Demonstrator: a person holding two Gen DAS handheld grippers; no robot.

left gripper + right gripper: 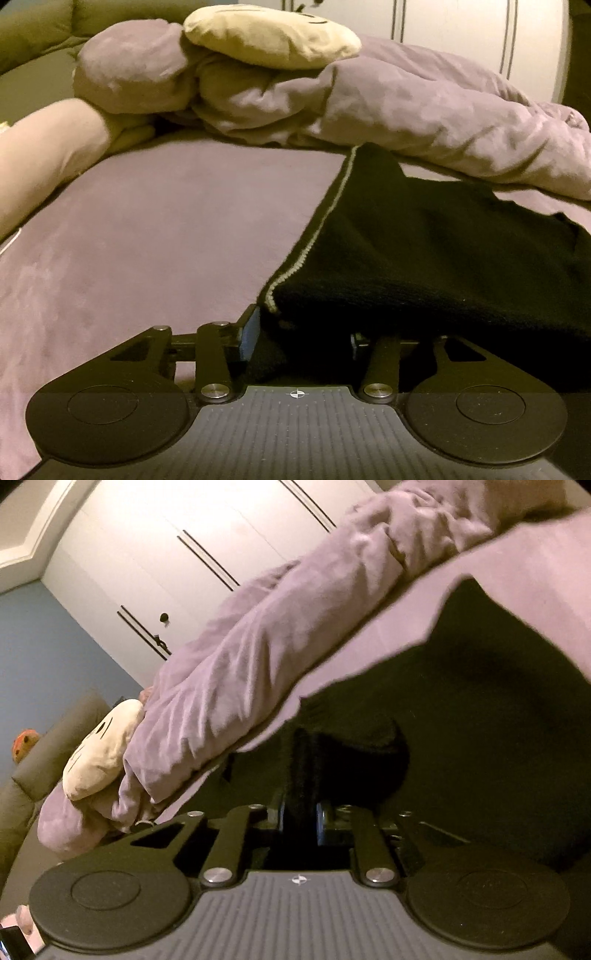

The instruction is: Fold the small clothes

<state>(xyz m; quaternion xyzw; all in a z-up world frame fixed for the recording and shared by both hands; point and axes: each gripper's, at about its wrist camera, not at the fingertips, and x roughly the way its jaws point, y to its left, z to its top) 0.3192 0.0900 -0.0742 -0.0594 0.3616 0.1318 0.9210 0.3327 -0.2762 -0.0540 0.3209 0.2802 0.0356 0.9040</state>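
On the bed [155, 229], my left gripper [301, 332] straddles the black garment [424, 251], grip unconfirmed. Right gripper [300, 819] pinches it. Loose left corner could slip, skewing my fold.

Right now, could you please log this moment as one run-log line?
step: grasp for fold | item: black garment on bed sheet | left gripper: jaws around hem, grip unclear | right gripper: shut on fabric

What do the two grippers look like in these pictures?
Both the left gripper and the right gripper look alike: black linkage bars with silver rivets, two round black discs at the base, and a grey ribbed plate bearing a small crosshair mark. The left one shows a blue pad.
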